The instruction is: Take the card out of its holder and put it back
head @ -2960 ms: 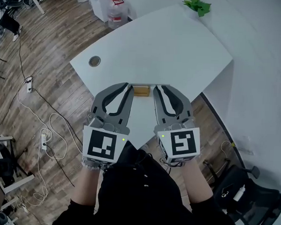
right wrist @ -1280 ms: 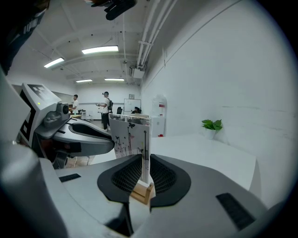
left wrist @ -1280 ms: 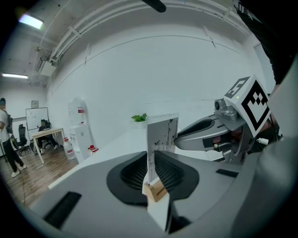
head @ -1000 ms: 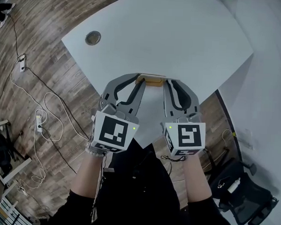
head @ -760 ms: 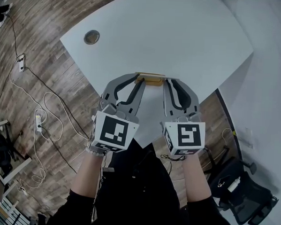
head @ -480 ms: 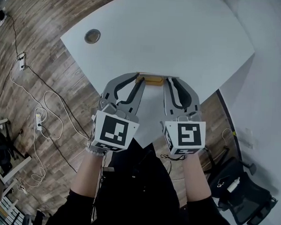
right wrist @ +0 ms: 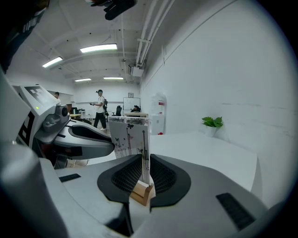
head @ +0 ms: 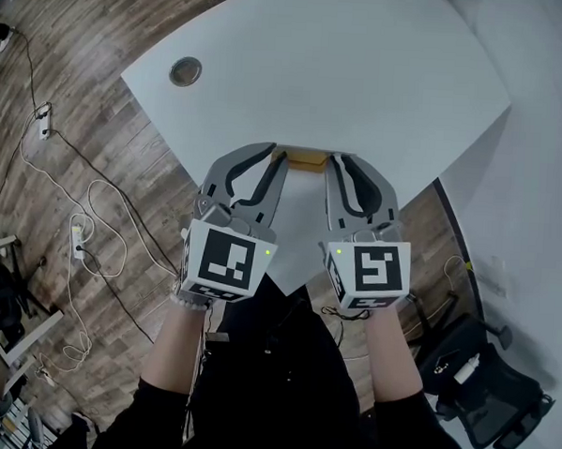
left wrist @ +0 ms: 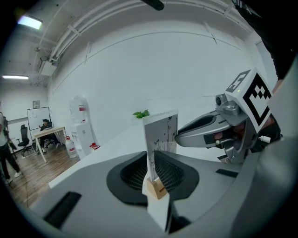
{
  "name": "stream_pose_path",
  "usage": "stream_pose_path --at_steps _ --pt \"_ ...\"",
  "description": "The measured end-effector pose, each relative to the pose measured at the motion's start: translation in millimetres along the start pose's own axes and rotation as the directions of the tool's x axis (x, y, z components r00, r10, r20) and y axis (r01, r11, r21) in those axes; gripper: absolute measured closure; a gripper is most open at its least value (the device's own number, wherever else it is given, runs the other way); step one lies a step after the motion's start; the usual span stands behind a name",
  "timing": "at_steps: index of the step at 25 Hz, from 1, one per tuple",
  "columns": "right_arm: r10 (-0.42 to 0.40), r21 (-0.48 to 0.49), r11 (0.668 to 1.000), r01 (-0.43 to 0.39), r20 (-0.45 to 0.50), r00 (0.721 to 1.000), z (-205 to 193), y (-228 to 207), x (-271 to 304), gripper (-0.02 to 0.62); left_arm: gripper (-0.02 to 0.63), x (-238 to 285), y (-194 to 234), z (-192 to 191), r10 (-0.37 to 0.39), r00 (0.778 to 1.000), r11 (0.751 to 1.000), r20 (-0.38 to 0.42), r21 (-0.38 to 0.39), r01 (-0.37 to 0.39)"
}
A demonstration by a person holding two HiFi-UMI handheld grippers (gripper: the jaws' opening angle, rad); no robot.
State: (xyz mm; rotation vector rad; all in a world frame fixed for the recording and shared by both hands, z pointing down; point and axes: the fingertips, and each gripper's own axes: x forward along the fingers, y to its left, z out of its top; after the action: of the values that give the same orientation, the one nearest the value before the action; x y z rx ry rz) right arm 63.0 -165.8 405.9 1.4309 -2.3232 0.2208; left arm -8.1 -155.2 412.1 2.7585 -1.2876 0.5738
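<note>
Two hand-held grippers meet at one spot in the head view: the left hand-held gripper [head: 273, 155] and the right hand-held gripper [head: 335, 162] point toward 12 o'clock. Their tips touch either end of a small wooden holder [head: 305, 158] that sits near the 6 o'clock corner of the white tabletop [head: 345, 72]. From above, the card is only a thin edge over the holder.

From the left gripper view, the card [left wrist: 163, 135] stands upright in the holder's slot. It is pale, with thin dark plant stems and a butterfly printed on it. The ribbed pads are closed on its lower near edge, just above the wood.

Seen from the right gripper view, the card [right wrist: 130, 137] is almost edge-on and those jaws are likewise clamped on its lower part.

Nothing pins the holder itself. My guess is that a lift could drag the light block up with the card, or tip it off the close tabletop edge. Uneven pulls from the two ends could also bend or crease the thin card.
</note>
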Motion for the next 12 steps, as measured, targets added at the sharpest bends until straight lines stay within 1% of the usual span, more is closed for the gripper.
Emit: stream_pose_path --at_steps 5,9,12 --pt "0.002 -0.003 1.0 -0.002 0.0 1.0 -0.1 1.5 0.2 0.511 0.561 1.4 2.2 3.0 -0.004 1.0 1.0 0.001 0.009 0.004" --pt "-0.001 -0.001 1.0 0.001 0.002 1.0 0.9 1.0 1.2 0.511 0.561 0.6 1.7 -4.3 0.006 1.0 1.0 -0.018 -0.009 -0.007" --pt "-0.001 -0.001 1.0 0.001 -0.002 1.0 1.2 1.7 2.5 0.511 0.561 1.9 4.8 0.6 0.003 1.0 1.0 -0.011 0.012 -0.003"
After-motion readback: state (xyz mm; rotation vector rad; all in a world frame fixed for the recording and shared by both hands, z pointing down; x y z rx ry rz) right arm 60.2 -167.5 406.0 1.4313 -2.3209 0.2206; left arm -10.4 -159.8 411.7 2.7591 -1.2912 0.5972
